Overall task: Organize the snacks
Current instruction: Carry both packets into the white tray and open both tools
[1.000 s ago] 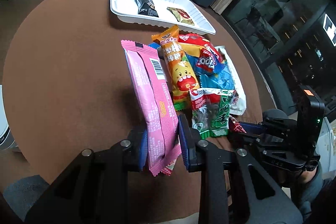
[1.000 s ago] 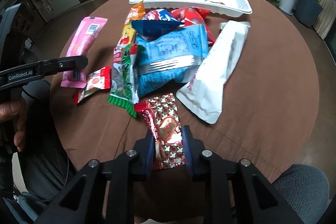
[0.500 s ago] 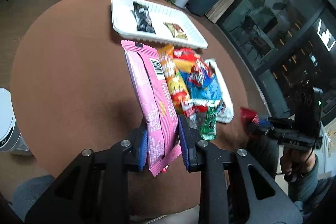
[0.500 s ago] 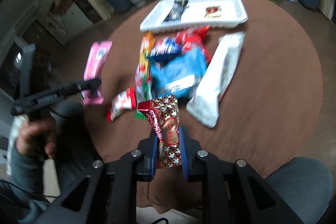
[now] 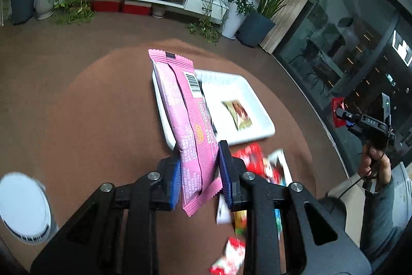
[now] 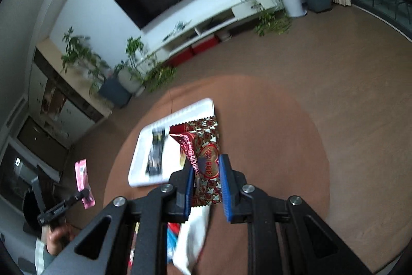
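Note:
My left gripper (image 5: 199, 177) is shut on a long pink snack packet (image 5: 189, 120), held up in the air over the near left end of the white tray (image 5: 257, 132). A small brown-and-green packet (image 5: 237, 114) lies in that tray. My right gripper (image 6: 207, 181) is shut on a red and brown heart-print packet (image 6: 206, 146), lifted above the round brown table (image 6: 270, 146) near the tray (image 6: 143, 166), where a black packet (image 6: 155, 156) lies. In the right wrist view the left gripper (image 6: 86, 195) shows at the far left with the pink packet (image 6: 82, 179).
Loose snacks, red, white, yellow and blue (image 5: 260, 166), lie on the table below the left gripper. A white packet (image 6: 193, 236) lies under the right gripper. A white round object (image 5: 23, 208) stands beside the table. Potted plants (image 5: 257, 25) and a low TV cabinet line the far wall.
Both grippers rose and swung toward the tray, each carrying its packet off the table. The snack pile dropped below and behind them, and the right gripper rolled.

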`<state>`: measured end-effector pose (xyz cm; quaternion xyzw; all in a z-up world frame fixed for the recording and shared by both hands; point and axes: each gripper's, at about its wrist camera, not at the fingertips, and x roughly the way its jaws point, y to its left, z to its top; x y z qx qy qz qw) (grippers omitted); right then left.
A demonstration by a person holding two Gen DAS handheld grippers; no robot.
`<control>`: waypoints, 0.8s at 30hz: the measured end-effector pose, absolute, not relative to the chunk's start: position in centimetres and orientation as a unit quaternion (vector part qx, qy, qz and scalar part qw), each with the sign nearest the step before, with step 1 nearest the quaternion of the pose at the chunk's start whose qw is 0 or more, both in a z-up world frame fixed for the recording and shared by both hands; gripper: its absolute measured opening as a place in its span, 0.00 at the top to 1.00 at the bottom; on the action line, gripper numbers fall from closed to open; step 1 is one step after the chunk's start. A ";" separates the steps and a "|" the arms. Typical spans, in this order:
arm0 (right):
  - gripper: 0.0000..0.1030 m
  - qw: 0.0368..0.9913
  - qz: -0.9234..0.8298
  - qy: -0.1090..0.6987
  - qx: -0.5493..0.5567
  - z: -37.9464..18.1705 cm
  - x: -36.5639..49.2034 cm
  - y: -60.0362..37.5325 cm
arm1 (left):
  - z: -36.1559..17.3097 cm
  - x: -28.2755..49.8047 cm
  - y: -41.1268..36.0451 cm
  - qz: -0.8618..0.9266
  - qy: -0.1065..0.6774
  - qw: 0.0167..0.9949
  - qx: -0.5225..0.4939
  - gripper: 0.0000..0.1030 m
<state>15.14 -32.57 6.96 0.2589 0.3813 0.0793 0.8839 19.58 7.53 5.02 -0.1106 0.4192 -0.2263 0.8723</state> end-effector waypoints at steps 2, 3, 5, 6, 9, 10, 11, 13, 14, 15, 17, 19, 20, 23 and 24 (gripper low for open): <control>0.80 0.887 0.092 0.376 0.251 7.6 17.3 -31.2 | 5.7 22.3 6.8 -0.223 0.419 0.875 -0.096 0.77; 0.80 0.887 0.104 0.377 0.246 7.7 18.7 -29.9 | 5.9 23.7 6.4 -0.225 0.421 0.874 -0.093 0.77; 0.80 0.879 0.129 0.389 0.243 7.5 21.2 -27.7 | 5.8 26.4 5.2 -0.224 0.429 0.872 -0.072 0.77; 0.80 0.875 0.141 0.397 0.238 7.2 22.5 -26.6 | 5.5 27.7 4.5 -0.224 0.438 0.868 -0.062 0.77; 0.80 0.862 0.162 0.428 0.216 5.3 25.9 -22.5 | 3.9 30.7 2.7 -0.224 0.461 0.857 -0.043 0.77; 0.80 0.860 0.164 0.437 0.207 4.7 26.7 -21.4 | 3.3 31.4 2.3 -0.222 0.466 0.855 -0.038 0.77; 0.80 0.855 0.169 0.447 0.201 4.0 27.5 -20.2 | 2.7 31.9 1.9 -0.221 0.471 0.853 -0.036 0.77; 0.80 0.848 0.173 0.462 0.194 2.8 28.7 -18.8 | 1.4 33.0 1.4 -0.217 0.483 0.847 -0.036 0.77; 0.80 0.846 0.172 0.469 0.188 2.1 29.2 -18.2 | 0.6 33.4 0.9 -0.217 0.490 0.844 -0.035 0.77; 0.80 0.843 0.170 0.476 0.185 1.5 29.7 -17.6 | -0.1 33.8 0.6 -0.215 0.495 0.841 -0.031 0.77; 0.80 0.837 0.166 0.489 0.182 0.2 30.5 -17.3 | -1.6 34.0 -0.1 -0.214 0.510 0.833 -0.014 0.77; 0.80 0.832 0.159 0.502 0.175 -0.9 31.2 -16.8 | -3.1 34.3 -0.9 -0.211 0.519 0.828 -0.007 0.77; 0.80 0.830 0.157 0.507 0.175 -1.2 31.2 -16.8 | -3.9 34.4 -1.2 -0.211 0.522 0.827 -0.006 0.77; 0.80 0.823 0.151 0.520 0.171 -2.4 31.8 -16.6 | -5.3 34.8 -1.8 -0.211 0.530 0.821 -0.004 0.77; 0.80 0.822 0.148 0.524 0.167 -2.8 32.0 -16.5 | -5.7 34.8 -1.9 -0.211 0.534 0.819 0.002 0.77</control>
